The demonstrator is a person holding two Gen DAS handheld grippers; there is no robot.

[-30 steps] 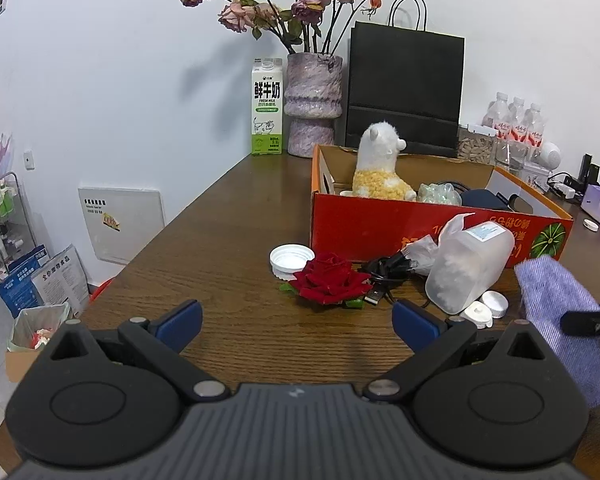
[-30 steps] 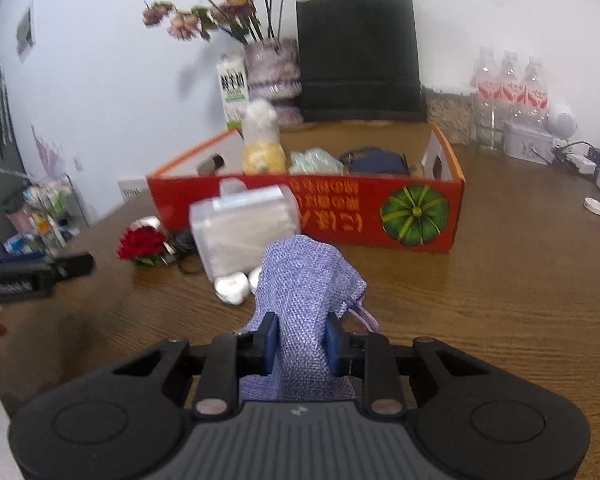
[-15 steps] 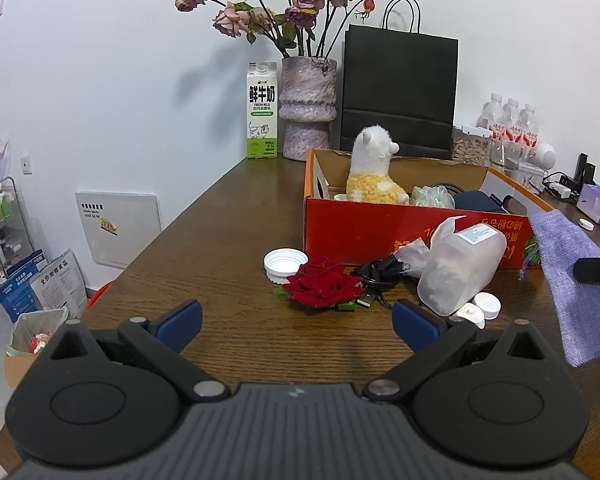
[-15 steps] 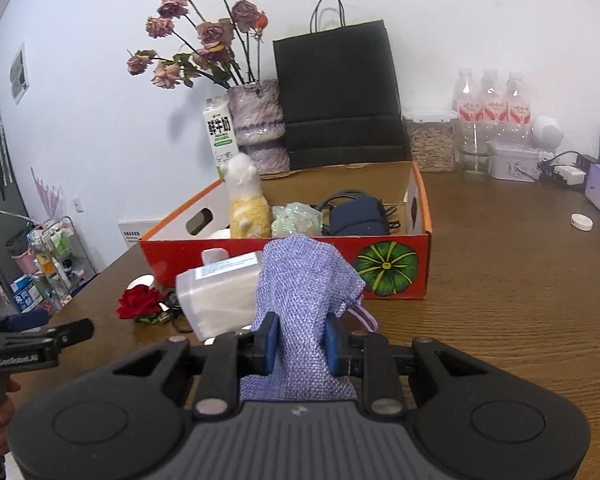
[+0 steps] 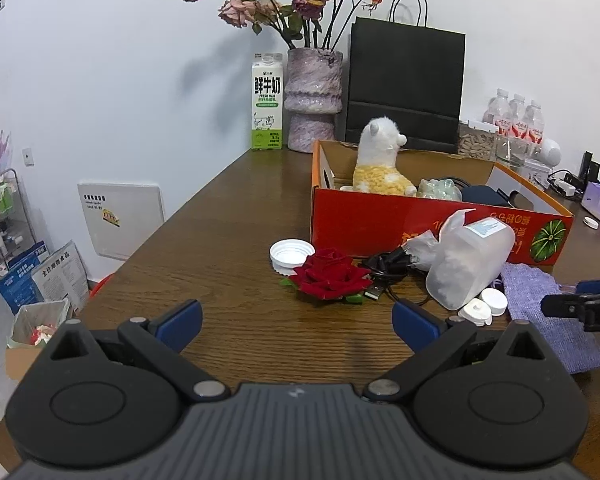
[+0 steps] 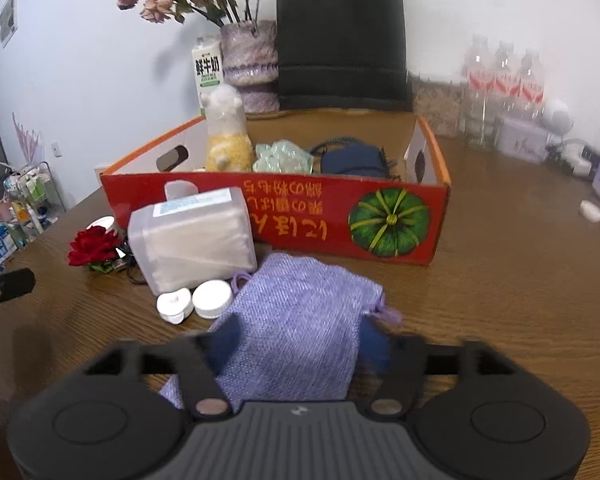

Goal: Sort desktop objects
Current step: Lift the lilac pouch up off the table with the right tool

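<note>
Purple cloth pouch [image 6: 296,320] lies flat on the wooden table [image 6: 500,300], just near of the red cardboard box [image 6: 320,216] and beside two small white caps [image 6: 212,298]. The right gripper [image 6: 296,344] sits over the pouch's near end; its jaws have just been opening, and the blue pads now stand apart on either side of the fabric, blurred, with the pouch between them but no longer pinched. To the left of the pouch a translucent plastic container [image 6: 192,240] lies on its side against the box front, and farther left a red artificial rose [image 6: 94,246] rests on the table next to a tangle of black cable [image 5: 384,268] and a white lid [image 5: 292,254]. Inside the box stand a plush alpaca [image 6: 226,136], a pale green crumpled bag [image 6: 282,156] and a dark blue case [image 6: 354,162]. The left gripper [image 5: 296,322] hovers over bare table near of the rose, its fingers [image 5: 180,320] spread wide and holding nothing. At the far wall are a milk carton [image 5: 266,106], a vase of dried roses [image 5: 312,100] and a black paper bag [image 5: 404,84].
</note>
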